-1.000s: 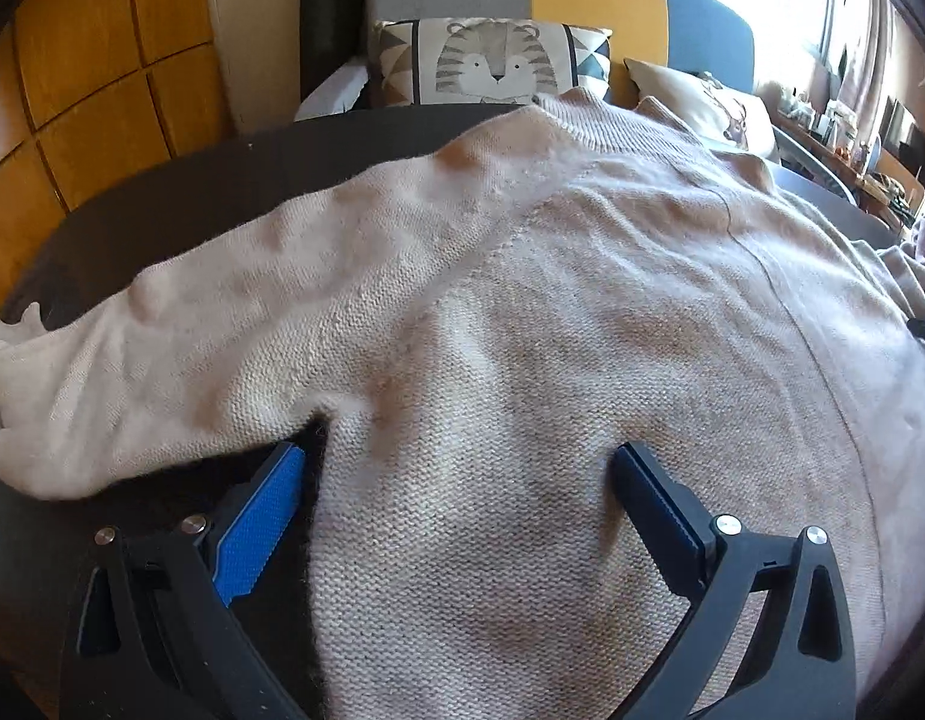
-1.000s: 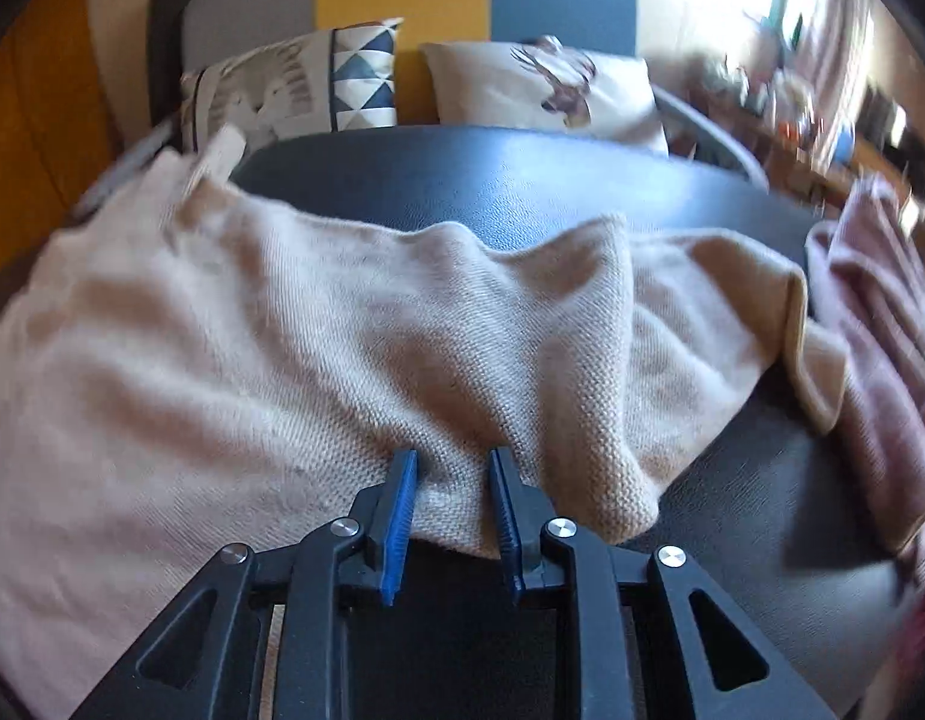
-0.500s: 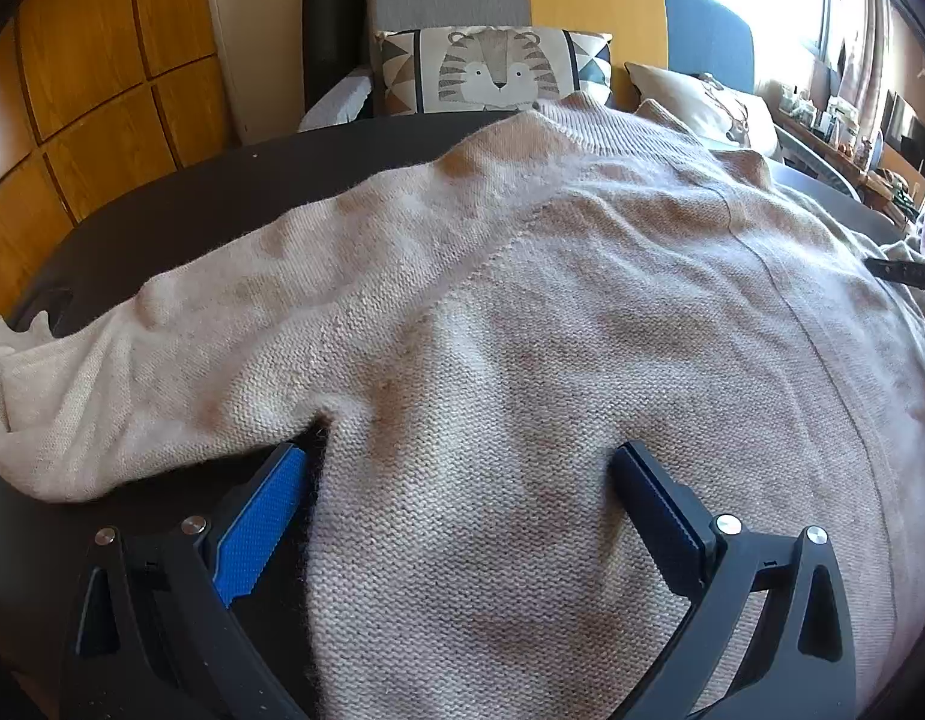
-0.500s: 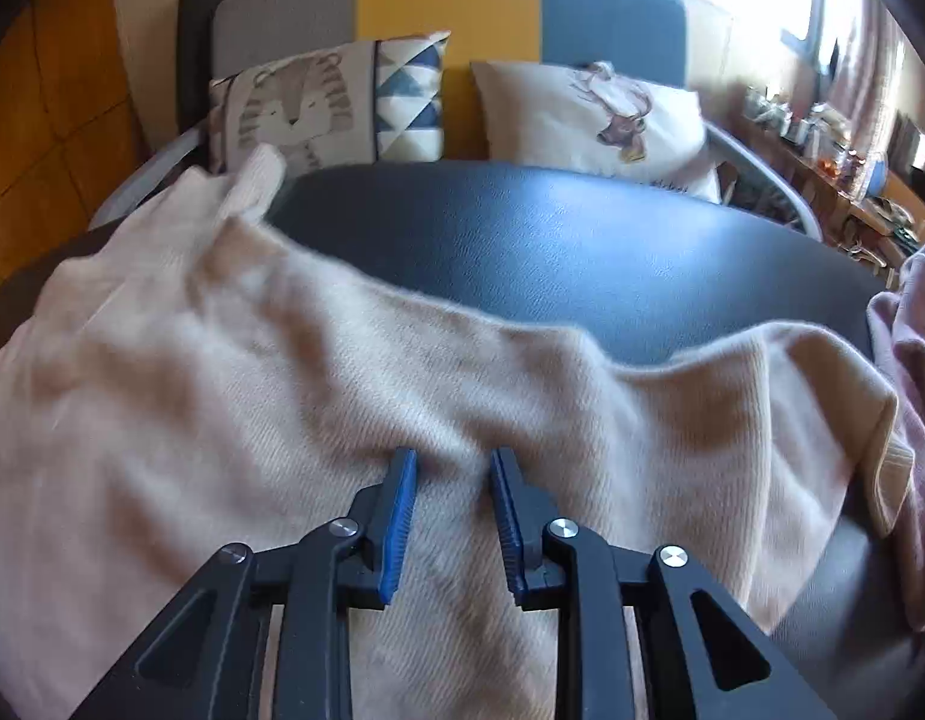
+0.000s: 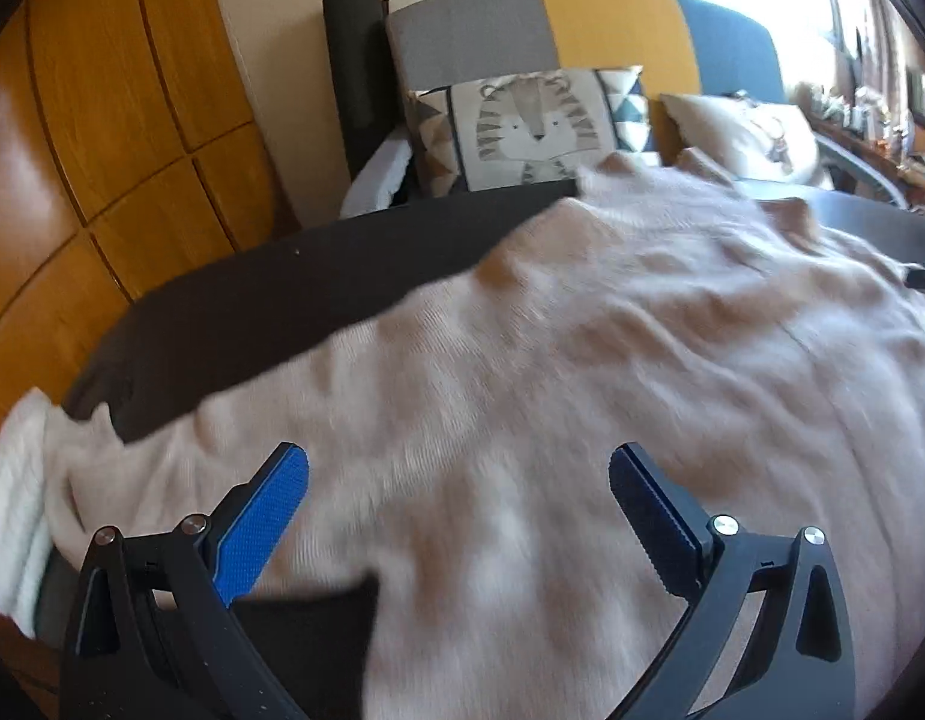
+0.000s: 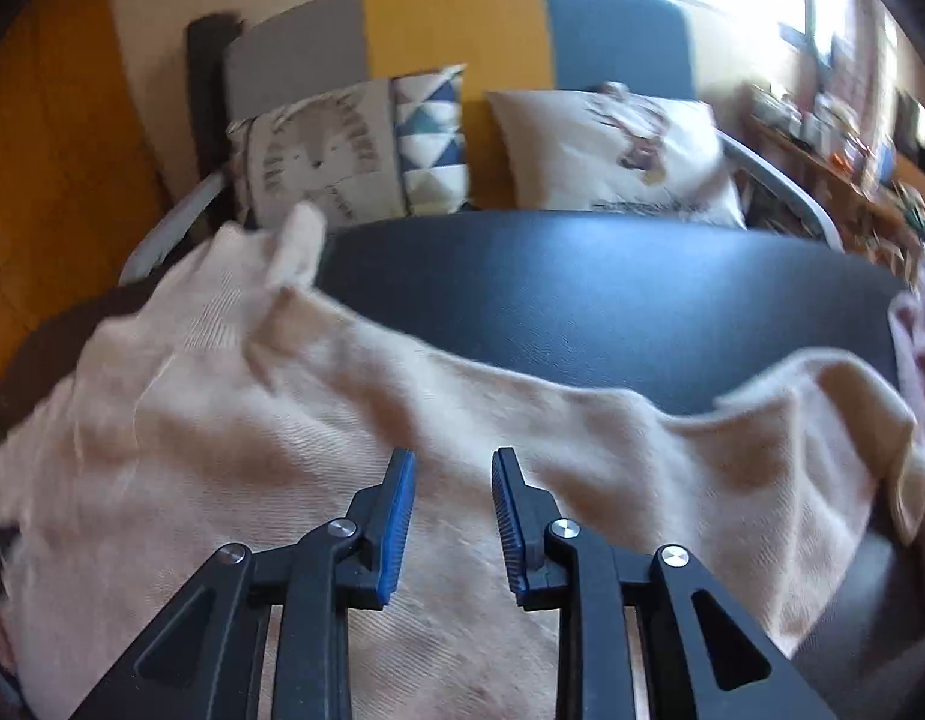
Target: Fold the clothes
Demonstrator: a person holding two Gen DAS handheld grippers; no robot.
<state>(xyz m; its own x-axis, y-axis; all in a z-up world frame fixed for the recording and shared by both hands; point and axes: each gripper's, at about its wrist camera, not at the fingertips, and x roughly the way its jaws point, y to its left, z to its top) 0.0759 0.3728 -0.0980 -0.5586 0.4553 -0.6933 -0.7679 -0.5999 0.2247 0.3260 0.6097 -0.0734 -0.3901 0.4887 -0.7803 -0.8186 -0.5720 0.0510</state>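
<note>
Dark round table (image 6: 612, 300): beige knit sweater (image 6: 282, 450) spread flat over near half, sleeves out both sides. Pinkish garment (image 6: 924, 348), poss. towel, at right edge. Far part bare.

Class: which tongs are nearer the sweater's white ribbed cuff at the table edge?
Left. The left tongs hover over the sweater, with the white cuff just beside them; the right tongs work the opposite sleeve.

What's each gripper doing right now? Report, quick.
Left gripper: open wide over the beige sweater, gripping nothing.
Right gripper: part open over the sweater; grip cannot be told.
</note>
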